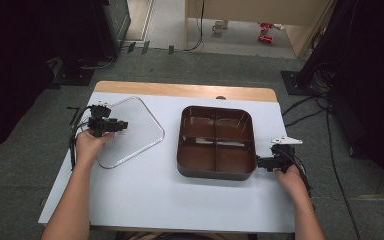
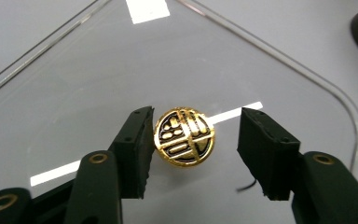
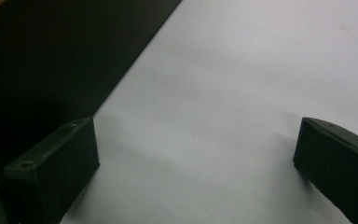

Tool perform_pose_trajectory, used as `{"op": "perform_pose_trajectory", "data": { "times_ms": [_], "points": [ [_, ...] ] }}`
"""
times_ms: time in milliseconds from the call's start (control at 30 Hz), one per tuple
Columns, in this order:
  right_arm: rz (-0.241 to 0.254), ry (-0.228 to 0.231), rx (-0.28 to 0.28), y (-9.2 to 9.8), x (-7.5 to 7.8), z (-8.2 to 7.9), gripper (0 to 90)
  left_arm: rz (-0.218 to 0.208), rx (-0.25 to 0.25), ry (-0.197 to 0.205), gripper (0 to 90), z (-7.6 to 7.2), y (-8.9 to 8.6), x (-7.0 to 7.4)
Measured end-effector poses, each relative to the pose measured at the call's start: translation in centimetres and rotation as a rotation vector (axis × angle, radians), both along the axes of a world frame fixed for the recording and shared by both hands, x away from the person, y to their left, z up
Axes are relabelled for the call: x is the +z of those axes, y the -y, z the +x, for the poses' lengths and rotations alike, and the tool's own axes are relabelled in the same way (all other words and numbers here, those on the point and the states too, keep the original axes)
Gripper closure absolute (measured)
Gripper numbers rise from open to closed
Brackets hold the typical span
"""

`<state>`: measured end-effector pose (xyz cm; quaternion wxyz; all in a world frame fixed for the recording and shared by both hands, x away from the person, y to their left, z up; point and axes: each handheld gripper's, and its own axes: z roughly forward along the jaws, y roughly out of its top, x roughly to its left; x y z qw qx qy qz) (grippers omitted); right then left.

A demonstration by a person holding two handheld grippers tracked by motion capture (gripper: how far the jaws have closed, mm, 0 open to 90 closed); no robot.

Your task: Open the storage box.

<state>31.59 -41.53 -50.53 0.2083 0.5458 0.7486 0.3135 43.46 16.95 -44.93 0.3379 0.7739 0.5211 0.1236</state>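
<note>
**Knob between the left fingers, not gripped**

Your left gripper sat over the clear lid, which lay flat on the bench to the left of the brown tray. In the left gripper view, the lid's gold and black knob stood between the two fingers. It was off-centre, touching or very nearly touching the finger at the picture's left, with a plain gap to the one at the right. So your left fingers were parted around the knob rather than clamped on it (no pad on the far side pressed on it).

That offset was what any coming move turned on. The knob lay straight ahead, already inside the opening, and it was round, so no long axis needed lining up. A closing squeeze would likely have caught it, though a small shift towards the picture's left would have centred it first.

Your right gripper rested on the bench just beside the tray's near right corner, its fingers spread wide with nothing but bare bench between them. The left hand was by far the nearer to the lid; the right was well apart from it, across the tray.
</note>
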Motion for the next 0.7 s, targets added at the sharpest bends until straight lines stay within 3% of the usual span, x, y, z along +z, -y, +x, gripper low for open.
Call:
{"op": "perform_pose_trajectory", "data": {
  "times_ms": [167, 267, 467, 700],
  "points": [
    [0.000, 0.000, 0.000, 0.0, 0.0, 0.0, 0.0, -0.027, -0.012, 0.036, 43.3, -0.6, 0.0, 1.4],
    [0.000, 0.000, 0.000, 0.0, 0.0, 0.0, 0.0, -0.042, -0.023, 0.029, 40.7, -0.9, 0.3, 2.0],
    [0.000, 0.000, 0.000, 0.0, 0.0, 0.0, 0.0, -0.073, -0.072, 0.081, 36.6, -1.9, 1.3, 3.2],
    [0.000, 0.000, 0.000, 0.0, 0.0, 0.0, 0.0, -0.122, -0.110, 0.089, 34.4, -2.7, 2.6, 4.3]
  ]
}}
